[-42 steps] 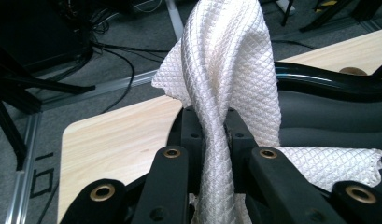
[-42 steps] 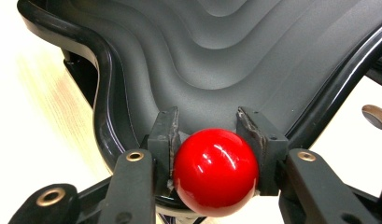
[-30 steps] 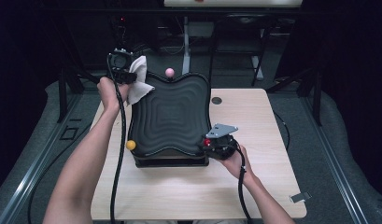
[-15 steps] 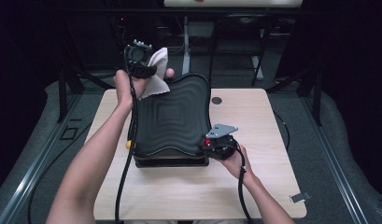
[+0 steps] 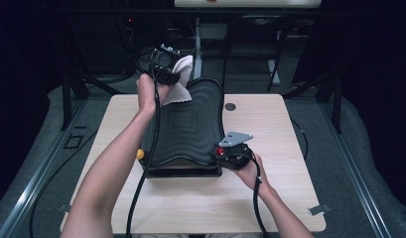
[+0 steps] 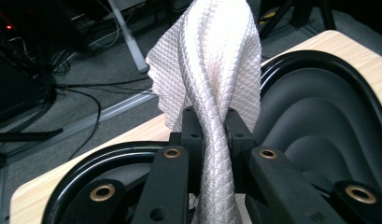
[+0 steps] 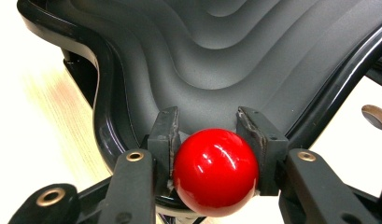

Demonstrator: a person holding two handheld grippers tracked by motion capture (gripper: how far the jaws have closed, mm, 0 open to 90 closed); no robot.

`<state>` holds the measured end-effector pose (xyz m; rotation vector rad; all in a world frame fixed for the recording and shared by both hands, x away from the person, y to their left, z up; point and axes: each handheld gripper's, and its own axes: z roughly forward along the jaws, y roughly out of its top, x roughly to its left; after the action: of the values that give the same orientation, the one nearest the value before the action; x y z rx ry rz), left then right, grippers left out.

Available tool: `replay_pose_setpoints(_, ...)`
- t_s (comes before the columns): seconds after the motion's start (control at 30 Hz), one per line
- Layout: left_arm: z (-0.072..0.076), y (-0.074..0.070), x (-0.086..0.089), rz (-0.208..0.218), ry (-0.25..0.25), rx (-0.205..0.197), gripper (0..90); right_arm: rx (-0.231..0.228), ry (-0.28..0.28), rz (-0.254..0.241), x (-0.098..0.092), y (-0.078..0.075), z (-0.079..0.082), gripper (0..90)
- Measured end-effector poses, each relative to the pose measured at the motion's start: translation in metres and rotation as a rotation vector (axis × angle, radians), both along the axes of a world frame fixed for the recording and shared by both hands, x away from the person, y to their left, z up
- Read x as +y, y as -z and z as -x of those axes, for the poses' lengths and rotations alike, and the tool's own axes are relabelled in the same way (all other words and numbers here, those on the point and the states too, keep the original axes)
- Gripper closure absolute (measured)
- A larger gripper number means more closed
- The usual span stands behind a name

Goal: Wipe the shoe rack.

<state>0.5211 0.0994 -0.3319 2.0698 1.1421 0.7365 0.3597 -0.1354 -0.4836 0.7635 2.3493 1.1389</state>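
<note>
From the high view, the left gripper [image 5: 167, 67] was up over the far left corner of the black wavy tray [image 5: 190, 126], its jaws clamped on a white cloth [image 5: 179, 82] that hung down onto the tray's far rim. The tray itself sat across the middle of the wooden table [image 5: 290, 148], nearer the left edge. At the tray's near right corner, the right gripper [image 5: 225, 152] gripped a red ball [image 5: 220, 151], low against the rim. A yellow ball [image 5: 140, 153] peeked out at the tray's near left edge, beside the forearm.

In the left gripper view, the cloth [image 6: 212, 93] was pinched tight between the narrow jaws, twisted, rising above them and trailing below, with the tray's glossy rim [image 6: 319, 60] beneath and the table corner beyond.

In the right gripper view, the red ball [image 7: 215, 170] sat squarely between both pads, held firm, right at the tray's rim [image 7: 102, 116], the stepped grey ripples spreading away behind it.
</note>
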Motion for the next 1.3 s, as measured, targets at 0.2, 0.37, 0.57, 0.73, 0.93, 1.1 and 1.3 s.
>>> replay_pose_setpoints(0.2, -0.011, 0.01, 0.022, 0.035, -0.057, 0.064, 81.5, 0.0, -0.001, -0.002, 0.0, 0.0, 0.0, 59.7)
replay_pose_setpoints(0.37, -0.009, 0.006, 0.028, 0.052, -0.058, 0.051, 81.5, 0.0, -0.001, 0.0, 0.0, 0.0, 0.0, 59.8)
replay_pose_setpoints(0.57, -0.001, -0.004, 0.013, 0.057, -0.001, 0.017, 81.0, -0.001, 0.0, -0.002, 0.0, 0.0, 0.0, 59.8)
replay_pose_setpoints(0.73, 0.0, -0.004, -0.003, 0.037, 0.028, 0.013, 80.8, -0.001, 0.0, -0.002, 0.0, 0.0, 0.0, 59.8)
replay_pose_setpoints(0.93, -0.002, -0.002, -0.002, 0.018, 0.019, 0.017, 81.1, -0.001, 0.0, -0.001, 0.0, 0.0, 0.0, 59.7)
replay_pose_setpoints(1.1, -0.008, 0.004, 0.013, 0.028, -0.03, 0.062, 81.4, -0.002, -0.002, 0.002, 0.0, 0.0, 0.0, 59.8)
replay_pose_setpoints(1.3, -0.003, -0.002, 0.015, 0.12, -0.029, 0.049, 82.5, -0.001, -0.001, -0.002, 0.0, 0.0, 0.0, 59.8)
